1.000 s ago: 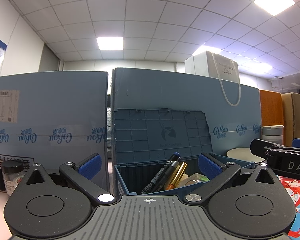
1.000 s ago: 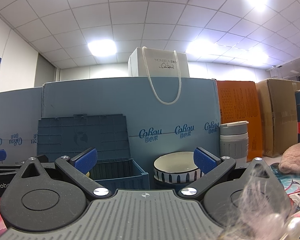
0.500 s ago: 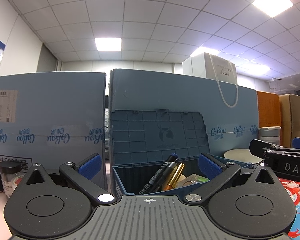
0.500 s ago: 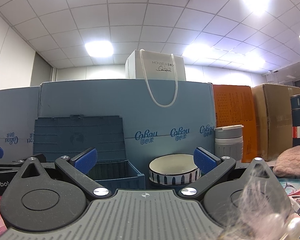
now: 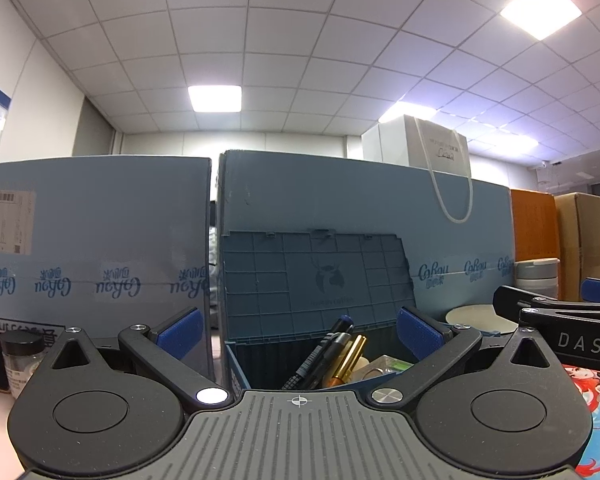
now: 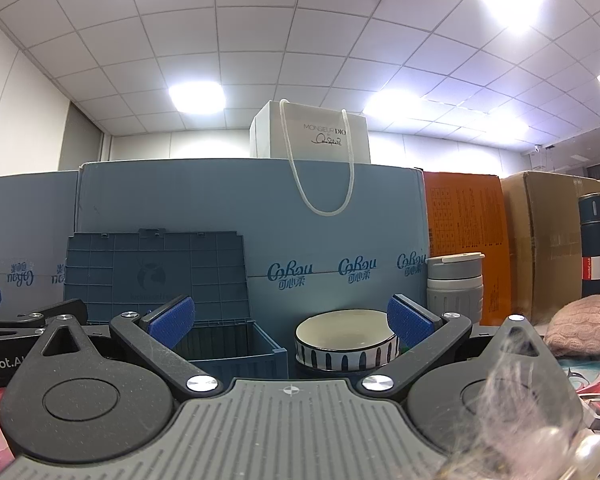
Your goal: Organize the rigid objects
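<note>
A blue storage box (image 5: 236, 364) with its lid raised stands straight ahead in the left wrist view. Inside lean a black pen (image 5: 320, 354) and a gold tube (image 5: 348, 360) among small items. My left gripper (image 5: 298, 330) is open just in front of the box, nothing between its fingers. In the right wrist view the same box (image 6: 236, 346) sits left of centre, beside a striped bowl (image 6: 346, 340). My right gripper (image 6: 290, 318) is open and holds nothing. The right gripper's body also shows in the left wrist view as a black bar (image 5: 560, 332).
Large blue cartons (image 6: 252, 216) form a wall behind. A white paper bag (image 6: 310, 140) sits on top. A grey lidded cup (image 6: 454, 288), orange box (image 6: 464, 240), brown carton, dark flask (image 6: 596, 248) and pink knit item (image 6: 584, 324) stand right. A small jar (image 5: 20, 356) is at left.
Both views have tilted up slightly, so the box, bowl and cartons sit a little lower in frame. Both grippers stay open.
</note>
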Motion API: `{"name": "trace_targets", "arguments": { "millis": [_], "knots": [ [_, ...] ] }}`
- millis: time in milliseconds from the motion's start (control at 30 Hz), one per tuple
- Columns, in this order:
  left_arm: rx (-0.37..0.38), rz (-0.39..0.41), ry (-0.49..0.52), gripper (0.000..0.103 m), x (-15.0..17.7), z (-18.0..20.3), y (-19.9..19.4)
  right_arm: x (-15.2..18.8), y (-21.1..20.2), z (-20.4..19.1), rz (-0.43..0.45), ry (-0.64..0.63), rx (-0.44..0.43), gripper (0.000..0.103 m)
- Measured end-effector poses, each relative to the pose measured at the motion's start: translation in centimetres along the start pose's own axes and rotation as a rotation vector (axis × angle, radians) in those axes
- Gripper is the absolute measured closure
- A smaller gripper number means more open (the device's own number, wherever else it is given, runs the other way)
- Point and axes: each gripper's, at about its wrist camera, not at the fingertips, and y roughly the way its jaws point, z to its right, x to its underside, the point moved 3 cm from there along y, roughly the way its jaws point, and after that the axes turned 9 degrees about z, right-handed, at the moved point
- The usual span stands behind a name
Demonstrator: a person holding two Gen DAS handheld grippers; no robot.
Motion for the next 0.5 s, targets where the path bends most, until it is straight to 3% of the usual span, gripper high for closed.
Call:
{"name": "trace_targets", "arguments": {
  "millis": [500],
  "knots": [
    [-0.008,-0.025,-0.001,0.000,0.15,-0.07,0.40,0.02,0.08,0.03,-0.001,0.000,0.000,0.000]
  ]
}}
